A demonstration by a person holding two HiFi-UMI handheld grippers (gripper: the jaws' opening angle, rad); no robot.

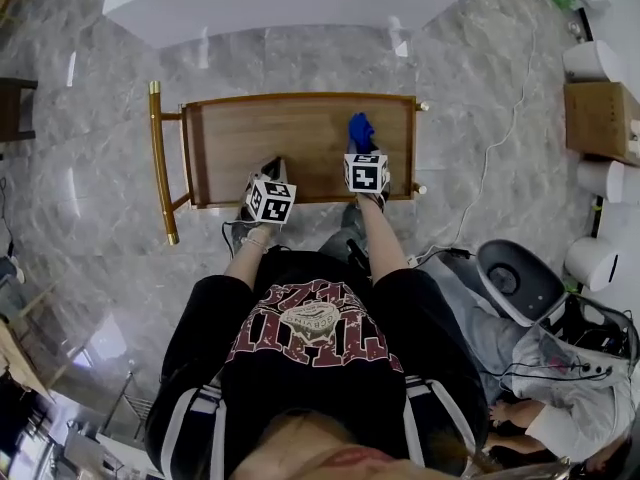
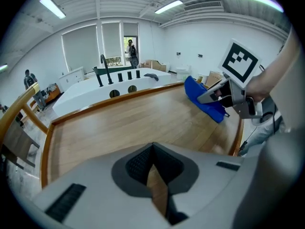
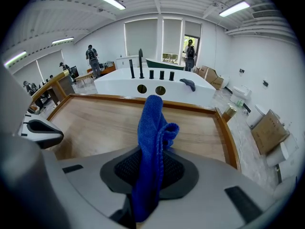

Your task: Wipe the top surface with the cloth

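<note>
Looking down from my head, the wooden top (image 1: 290,133) lies square in front of me, with a raised rim and a gold handle (image 1: 158,158) along its left side. My left gripper (image 1: 273,173) sits at the near edge, left of the middle. My right gripper (image 1: 361,150) reaches in over the near edge further right. The blue cloth (image 1: 360,131) sticks out ahead of it over the right half of the top, short of the far rim. A white counter (image 1: 200,3) stands beyond the far edge.

In the left gripper view, my left gripper (image 2: 152,149) has its jaws brought together at the tips. Only a thin wedge of bare wood shows behind them, and nothing is caught between. The wooden top (image 2: 109,128) stretches ahead to its far rim. Off to the right, my right gripper (image 2: 209,95) carries the cloth (image 2: 200,98) low over the wood near the right edge. I cannot tell whether the cloth's lowest fold touches the surface.

In the right gripper view, my right gripper (image 3: 150,173) is clamped on the cloth (image 3: 151,137). The cloth stands up from between the jaws in a folded bunch. Beyond it lie the wooden top (image 3: 95,123) and the white counter (image 3: 152,87). My left gripper (image 3: 43,130) shows at the left edge.
</note>
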